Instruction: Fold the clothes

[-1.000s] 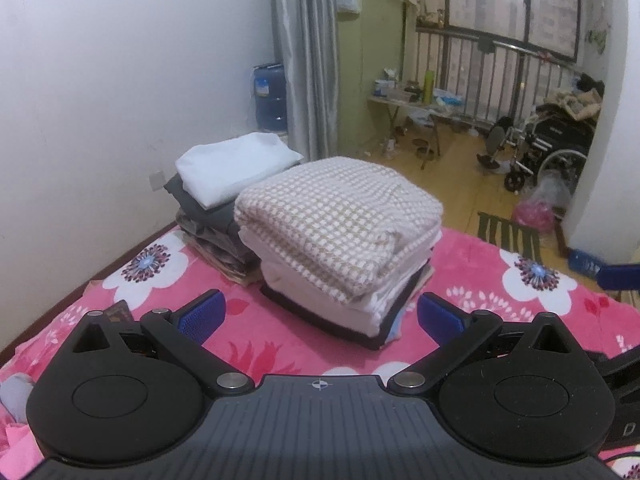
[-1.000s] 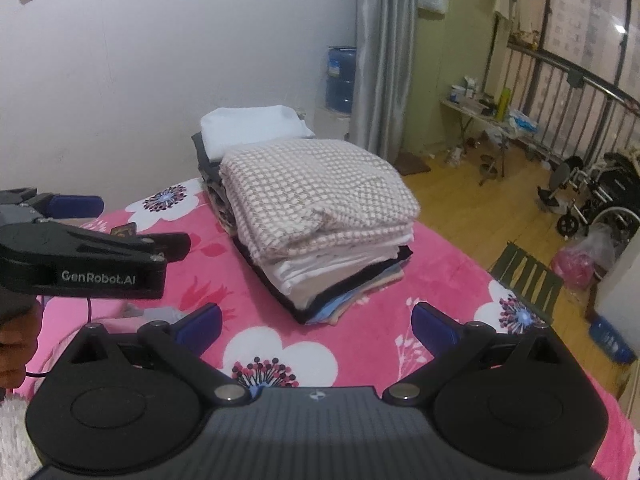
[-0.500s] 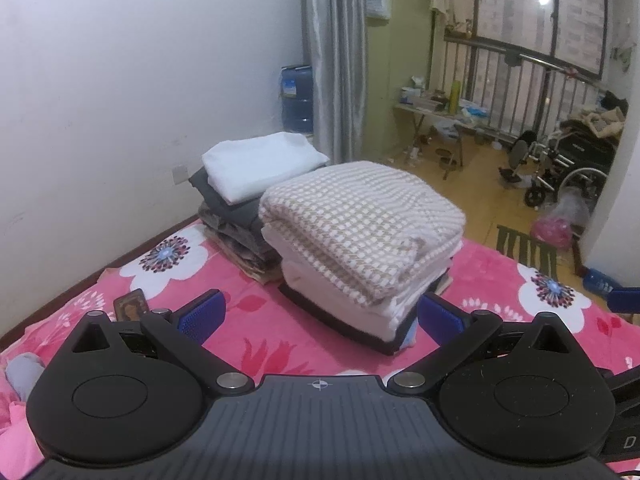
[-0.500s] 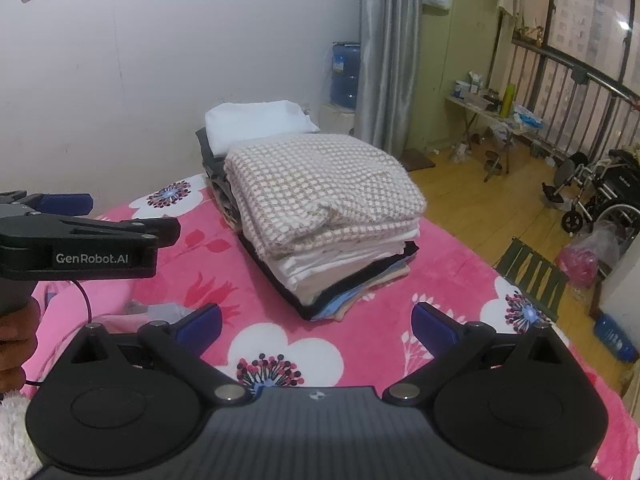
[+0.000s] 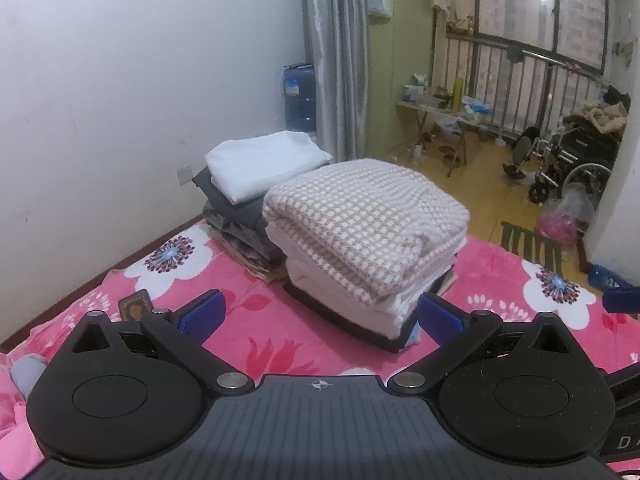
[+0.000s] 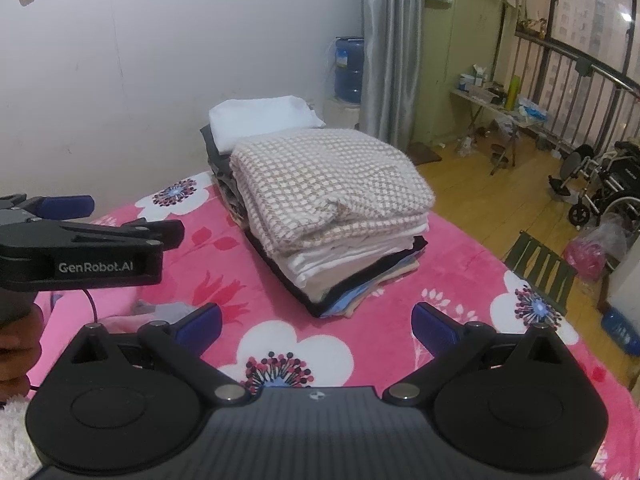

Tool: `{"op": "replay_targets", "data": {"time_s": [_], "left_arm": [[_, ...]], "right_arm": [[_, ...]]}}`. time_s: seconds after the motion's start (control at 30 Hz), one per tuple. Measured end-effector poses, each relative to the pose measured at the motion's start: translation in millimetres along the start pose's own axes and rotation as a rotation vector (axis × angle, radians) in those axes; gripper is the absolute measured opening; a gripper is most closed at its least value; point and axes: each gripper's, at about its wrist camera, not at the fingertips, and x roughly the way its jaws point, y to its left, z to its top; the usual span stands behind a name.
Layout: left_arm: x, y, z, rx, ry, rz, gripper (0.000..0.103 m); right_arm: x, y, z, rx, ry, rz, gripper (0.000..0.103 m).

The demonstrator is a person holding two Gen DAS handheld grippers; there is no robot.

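Hovering empty with jaws spread wide, the left gripper (image 5: 319, 312) and right gripper (image 6: 316, 322) should next reach the unfolded grey cloth (image 6: 170, 309) near left, sparing the folded stack (image 6: 332, 196).

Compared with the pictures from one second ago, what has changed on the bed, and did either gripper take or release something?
Only the viewpoint shifted: in both wrist views the two stacks sit slightly differently in frame, so the hands drifted a little. Nothing was grasped or let go. The left gripper and right gripper remain open and empty. The checkered stack and the white-topped stack lie unchanged on the pink blanket.
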Motion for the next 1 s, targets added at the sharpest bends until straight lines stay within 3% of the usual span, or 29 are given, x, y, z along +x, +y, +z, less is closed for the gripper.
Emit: {"op": "replay_targets", "data": {"time_s": [0.17, 0.3, 0.43, 0.5, 0.57, 0.7, 0.77, 0.83, 0.93, 1.0], "left_arm": [[7, 16, 6, -0.046, -0.002, -0.042, 0.103], [28, 47, 8, -0.042, -0.081, 0.012, 0.103], [77, 70, 9, -0.039, -0.058, 0.123, 0.103], [100, 77, 9, -0.067, -0.033, 0.117, 0.103], [116, 80, 10, -0.089, -0.009, 0.065, 0.103], [139, 74, 8, -0.1, 0.0, -0.19, 0.102], [152, 72, 9, -0.146, 0.025, -0.297, 0.101], [170, 70, 11, -0.233, 0.07, -0.372, 0.101], [198, 64, 16, -0.336, 0.135, -0.417, 0.092], [214, 57, 19, -0.323, 0.17, -0.425, 0.075]], "right_arm": [[0, -3, 1, 0.018, -0.001, -0.002, 0.103], [4, -21, -4, 0.03, 0.005, -0.065, 0.103], [32, -52, -9, 0.043, 0.019, -0.11, 0.103], [57, -77, -3, 0.089, 0.031, -0.05, 0.103], [89, -103, 9, 0.17, 0.053, 0.042, 0.102], [151, -159, 32, 0.404, 0.023, 0.218, 0.092], [185, -188, 39, 0.56, -0.018, 0.325, 0.082], [216, -207, 37, 0.694, -0.009, 0.428, 0.079], [257, -220, 29, 0.834, 0.015, 0.547, 0.07], [275, -220, 25, 0.873, 0.041, 0.626, 0.063]]}}
